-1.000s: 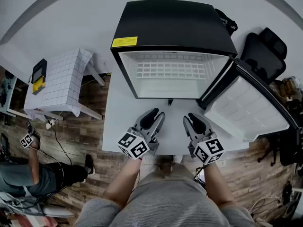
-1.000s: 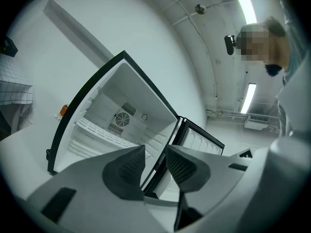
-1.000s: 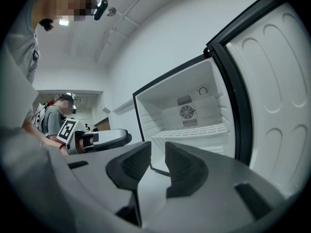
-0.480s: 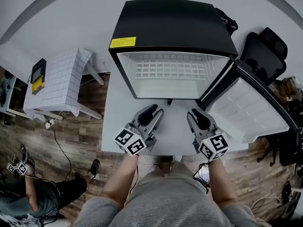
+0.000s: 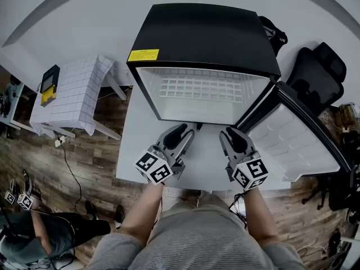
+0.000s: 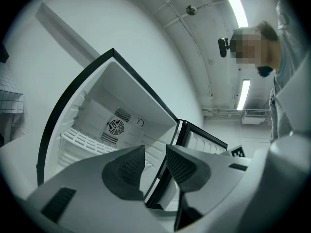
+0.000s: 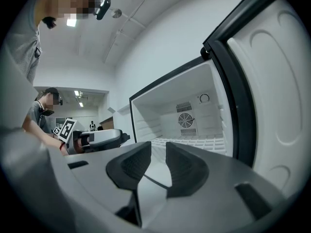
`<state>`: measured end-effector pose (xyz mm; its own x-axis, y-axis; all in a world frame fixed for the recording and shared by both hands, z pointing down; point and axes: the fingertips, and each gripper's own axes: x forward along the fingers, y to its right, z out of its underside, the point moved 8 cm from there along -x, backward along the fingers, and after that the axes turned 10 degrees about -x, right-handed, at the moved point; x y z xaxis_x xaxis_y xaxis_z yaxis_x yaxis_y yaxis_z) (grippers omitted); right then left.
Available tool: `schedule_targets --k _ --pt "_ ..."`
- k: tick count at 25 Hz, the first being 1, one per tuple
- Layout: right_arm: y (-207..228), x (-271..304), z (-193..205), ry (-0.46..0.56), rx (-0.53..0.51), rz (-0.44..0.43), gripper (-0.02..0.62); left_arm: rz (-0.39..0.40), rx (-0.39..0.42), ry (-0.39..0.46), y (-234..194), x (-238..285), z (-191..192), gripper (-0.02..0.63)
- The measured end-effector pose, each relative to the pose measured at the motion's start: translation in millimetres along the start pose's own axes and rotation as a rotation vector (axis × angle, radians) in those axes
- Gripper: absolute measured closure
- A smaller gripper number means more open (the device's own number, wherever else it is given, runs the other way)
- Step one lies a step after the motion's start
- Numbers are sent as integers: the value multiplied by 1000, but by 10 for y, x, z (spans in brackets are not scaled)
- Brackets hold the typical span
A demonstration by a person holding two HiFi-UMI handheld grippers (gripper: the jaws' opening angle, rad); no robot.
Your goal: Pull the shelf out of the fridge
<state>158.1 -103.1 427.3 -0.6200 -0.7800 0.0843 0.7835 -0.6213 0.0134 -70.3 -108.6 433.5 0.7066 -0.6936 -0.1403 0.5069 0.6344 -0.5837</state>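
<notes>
Shelf (image 5: 205,88), white wire grid, sits fully inside fridge (image 5: 202,32), low in the cavity and level, not slid forward at all as far as I can judge. Door (image 5: 292,145) is swung wide open to the right, so access is done; reach-in, grip and pull are all left. Left gripper (image 5: 188,131) and right gripper (image 5: 228,134) hover over the white table (image 5: 135,151) just in front of the opening. Both point at the shelf without touching it; jaws on each stand apart with nothing between them. Head view gives the layout: both grippers side by side, a checked cloth stand (image 5: 73,97) off to the left. Only the gripper views show the back wall fan (image 6: 115,127) and the shelf's front edge from low down. Right gripper view also catches another person (image 7: 44,111) beyond the left gripper.
</notes>
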Motion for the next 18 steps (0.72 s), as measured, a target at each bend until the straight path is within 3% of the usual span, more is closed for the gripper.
schedule_targets --k 10,12,15,18 --pt "160 232 141 -16 72 -44 502 -56 -5 36 -146 209 91 479" --pt "167 284 173 -16 98 -31 502 -41 -23 58 -198 220 62 479" --pt "174 363 176 -7 127 5 502 -9 -103 174 -301 189 -38 479" --pt "144 425 192 -6 154 38 502 -8 -109 145 -413 161 -48 479"
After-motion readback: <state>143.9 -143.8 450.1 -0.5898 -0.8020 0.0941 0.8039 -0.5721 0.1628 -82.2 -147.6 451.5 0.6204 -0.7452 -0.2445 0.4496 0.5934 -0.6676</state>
